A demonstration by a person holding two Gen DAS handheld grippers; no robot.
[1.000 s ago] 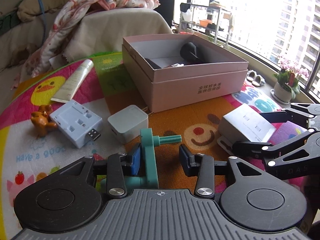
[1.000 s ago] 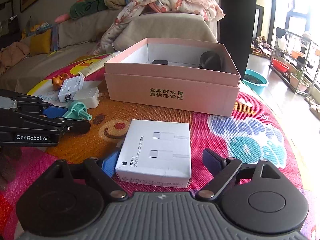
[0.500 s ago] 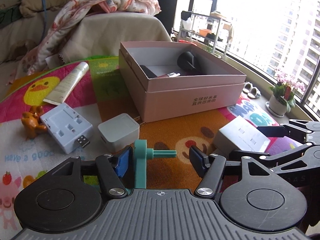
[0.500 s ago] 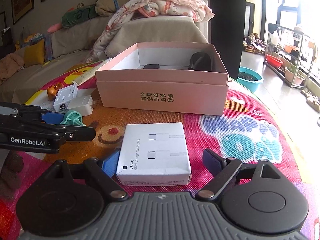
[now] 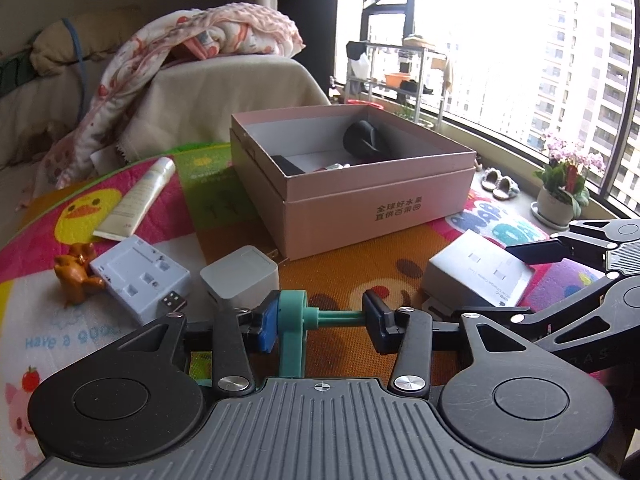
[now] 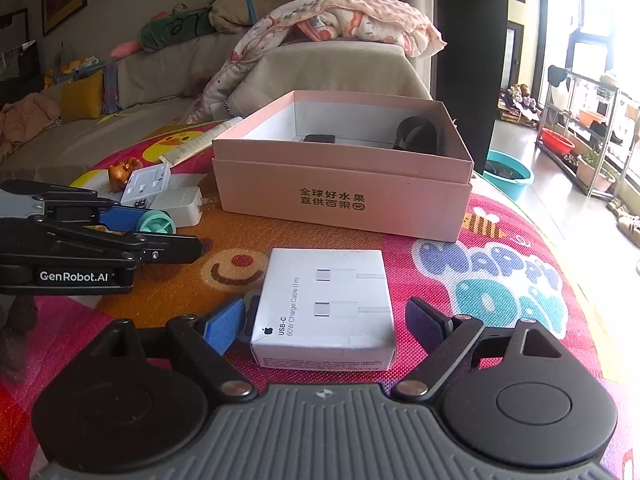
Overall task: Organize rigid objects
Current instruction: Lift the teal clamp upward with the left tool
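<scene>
Flowerpot (image 5: 554,208) in left view only

The left gripper (image 5: 322,320) now squeezes the green toy part (image 5: 298,320) from both ends. Its jaws are closing. Before, only the blue pad (image 5: 267,326) touched the part's round end, and the dark pad (image 5: 376,322) stood away from the thin stick end. Now the dark pad meets the tip of the stick. The gripper's view sits a bit higher than before, so the pink box (image 5: 360,184) looks lower down in it. The green part looks lifted a little off the mat (image 5: 340,268).
</scene>
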